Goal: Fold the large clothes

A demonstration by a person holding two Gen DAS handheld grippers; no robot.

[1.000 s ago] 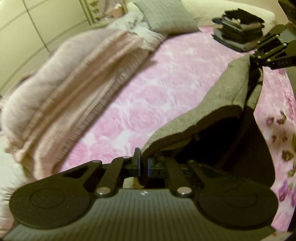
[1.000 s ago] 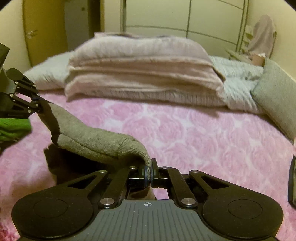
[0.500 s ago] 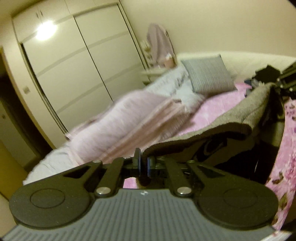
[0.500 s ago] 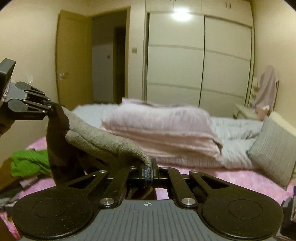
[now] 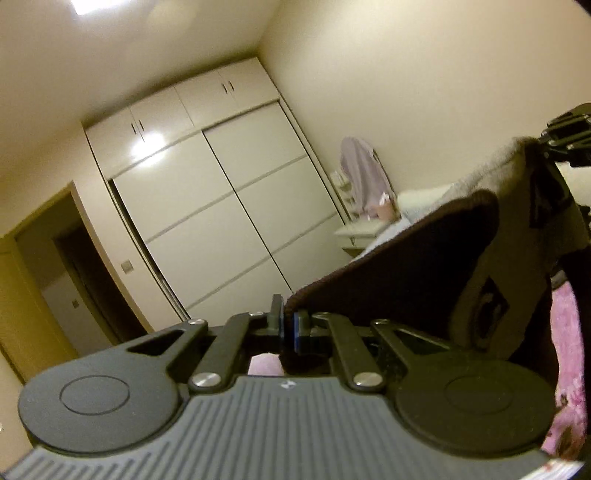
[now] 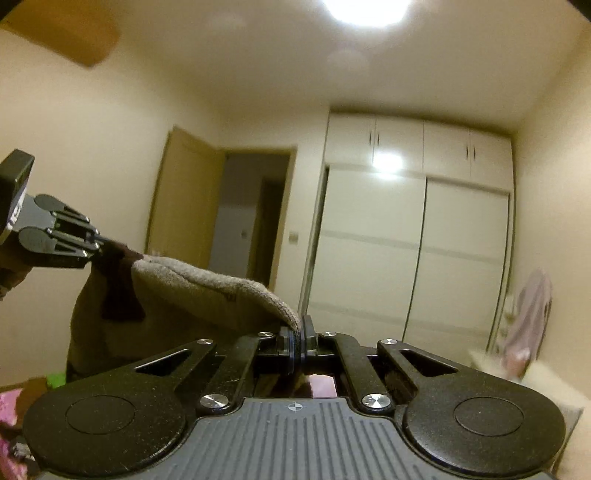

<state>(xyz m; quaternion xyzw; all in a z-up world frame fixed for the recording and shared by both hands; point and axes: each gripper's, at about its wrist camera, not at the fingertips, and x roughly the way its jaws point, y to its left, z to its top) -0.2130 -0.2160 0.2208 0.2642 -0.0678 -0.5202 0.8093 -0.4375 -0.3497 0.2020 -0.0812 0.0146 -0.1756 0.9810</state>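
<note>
Fabric hangs stretched between both tools: the left gripper (image 5: 287, 325) is clamped on one edge of the grey-brown garment (image 6: 207, 295) at lower centre, the right gripper (image 6: 298, 341) pinches another, with the white wardrobe (image 6: 413, 236) behind.

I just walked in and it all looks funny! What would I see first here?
First, the grey-brown knitted garment, stretched in the air between the right gripper and the left gripper, each pinching a corner. Behind it stands a big white sliding wardrobe against the far wall, with the bright ceiling light overhead.
</note>
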